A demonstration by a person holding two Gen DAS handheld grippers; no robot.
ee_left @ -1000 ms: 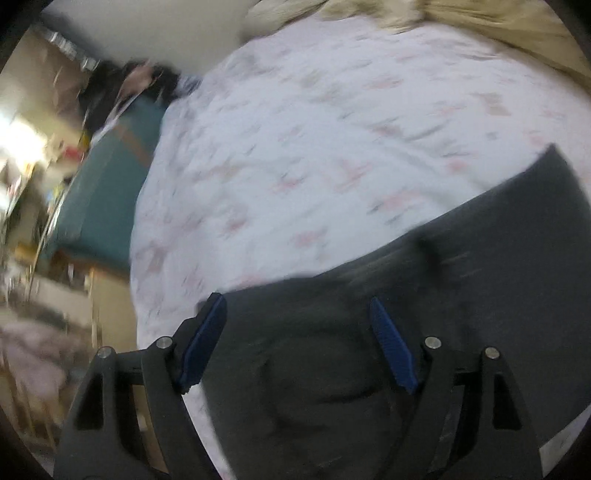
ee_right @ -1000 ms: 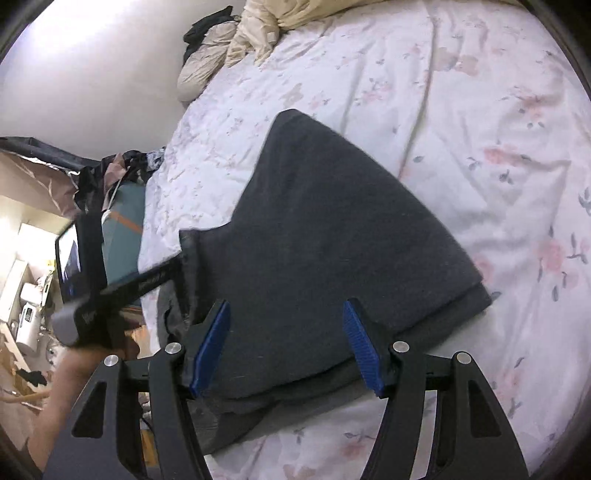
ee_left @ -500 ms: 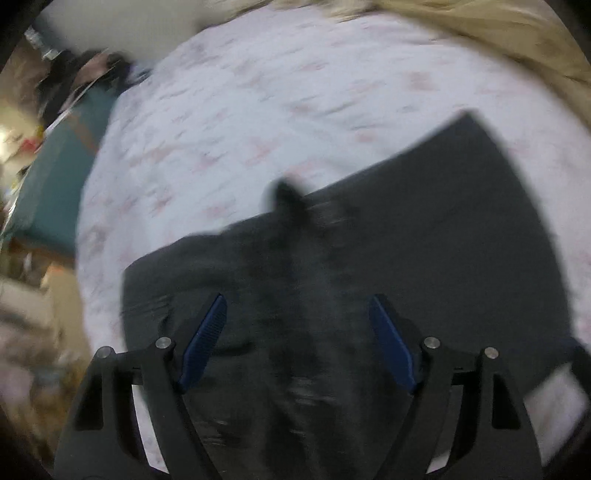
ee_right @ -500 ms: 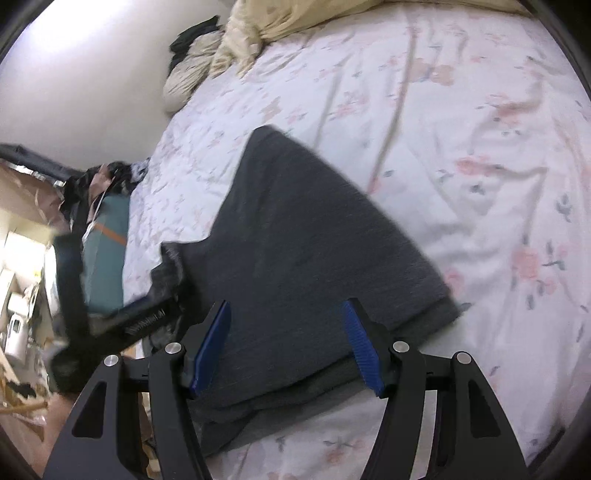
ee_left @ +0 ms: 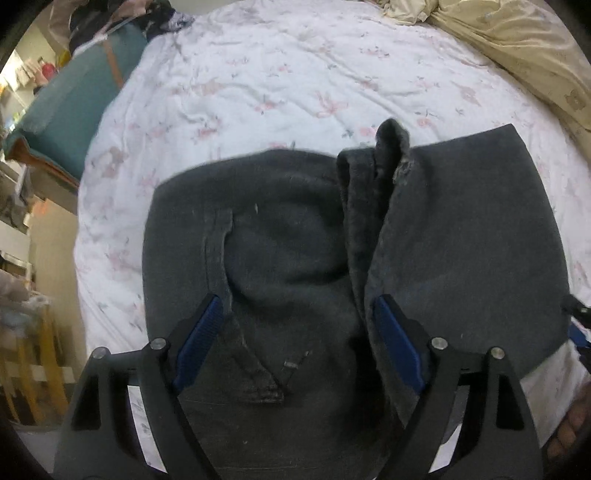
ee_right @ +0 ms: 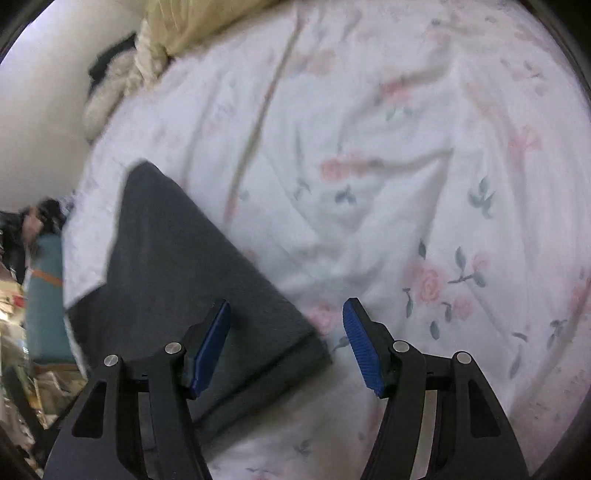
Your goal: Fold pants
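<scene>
Dark grey pants [ee_left: 280, 240] lie on the floral bedsheet [ee_left: 277, 81], part folded, with a raised bunched ridge [ee_left: 373, 192] down the middle. My left gripper [ee_left: 299, 325] is open just above the waistband end with its seam and pocket. In the right wrist view the folded pants [ee_right: 177, 266] lie at the left, with their corner [ee_right: 314, 343] between my fingers. My right gripper [ee_right: 286, 339] is open above that corner and holds nothing.
A cream blanket [ee_left: 517, 40] is piled at the far right of the bed, also seen in the right wrist view [ee_right: 192, 26]. A teal bench [ee_left: 70, 107] with clothes stands past the bed's left edge. A yellow stool [ee_left: 37, 350] is on the floor.
My left gripper has swung over the pants, so they now fill its view. My right gripper has shifted right toward the pants' corner. Both stay open.
</scene>
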